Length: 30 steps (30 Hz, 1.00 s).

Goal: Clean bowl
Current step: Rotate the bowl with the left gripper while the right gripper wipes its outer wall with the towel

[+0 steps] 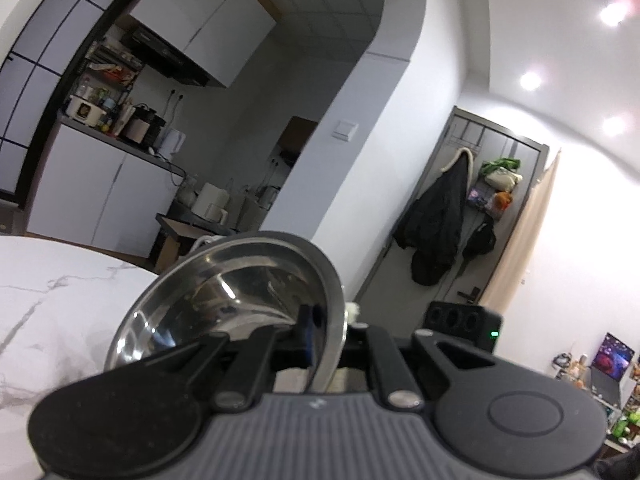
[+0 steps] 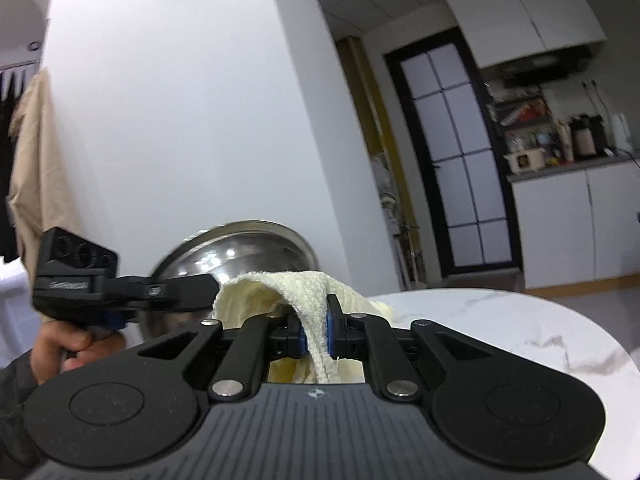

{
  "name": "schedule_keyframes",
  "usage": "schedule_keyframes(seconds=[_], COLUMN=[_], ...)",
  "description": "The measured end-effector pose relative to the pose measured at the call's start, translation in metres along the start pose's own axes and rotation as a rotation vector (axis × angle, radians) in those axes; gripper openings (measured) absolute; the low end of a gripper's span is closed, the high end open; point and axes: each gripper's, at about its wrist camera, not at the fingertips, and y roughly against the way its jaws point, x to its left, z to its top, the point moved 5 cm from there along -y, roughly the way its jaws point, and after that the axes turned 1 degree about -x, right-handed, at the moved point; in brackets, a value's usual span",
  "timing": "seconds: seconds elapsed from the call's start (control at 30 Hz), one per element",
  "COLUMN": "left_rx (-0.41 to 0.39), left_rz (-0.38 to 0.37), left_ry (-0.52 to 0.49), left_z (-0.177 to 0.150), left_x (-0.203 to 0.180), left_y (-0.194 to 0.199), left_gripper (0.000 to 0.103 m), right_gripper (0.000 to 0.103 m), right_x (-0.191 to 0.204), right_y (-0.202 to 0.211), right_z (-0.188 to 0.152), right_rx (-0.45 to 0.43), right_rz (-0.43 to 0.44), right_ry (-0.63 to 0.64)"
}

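Observation:
A stainless steel bowl [image 1: 232, 300] stands tilted on edge above the white marble table [image 1: 48, 300]. My left gripper [image 1: 324, 330] is shut on its rim, and the shiny hollow faces the left wrist camera. In the right wrist view the bowl [image 2: 240, 252] rises behind a cream knitted cloth [image 2: 304, 288]. My right gripper [image 2: 316, 334] is shut on that cloth, which drapes over its blue pads [image 2: 331, 330] close against the bowl. The left gripper [image 2: 124, 320] shows at the bowl's left edge, with a hand [image 2: 68, 344] on its handle. A scrap of cloth [image 1: 353, 309] peeks past the rim.
The right gripper's black camera box [image 1: 460, 318] sits just right of the bowl. The marble table [image 2: 500, 320] curves away at right. Beyond it are a kitchen counter [image 1: 120, 136] with appliances, a door hung with coats [image 1: 440, 216] and a glass-panelled door [image 2: 452, 160].

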Motion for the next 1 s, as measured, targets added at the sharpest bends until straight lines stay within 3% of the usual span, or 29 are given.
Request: schedule_keyframes(seconds=[0.27, 0.57, 0.77, 1.0], left_rx=[0.008, -0.031, -0.022, -0.028], left_rz=[-0.032, 0.021, 0.086, 0.137], left_ry=[-0.011, -0.030, -0.007, 0.043], left_z=[-0.006, -0.006, -0.006, -0.001], left_x=[-0.008, -0.006, 0.005, 0.019], left_y=[0.002, 0.006, 0.004, 0.010], left_gripper=[0.009, 0.008, 0.009, 0.008], right_gripper=[0.011, 0.011, 0.011, 0.011], right_x=[0.000, 0.022, 0.047, 0.048], right_y=[-0.017, -0.033, -0.033, -0.025], right_z=[-0.005, -0.018, -0.013, -0.007], right_rx=[0.042, 0.157, 0.153, 0.108], right_rz=[-0.058, -0.069, -0.017, -0.018], right_ry=[0.004, 0.096, 0.140, 0.115])
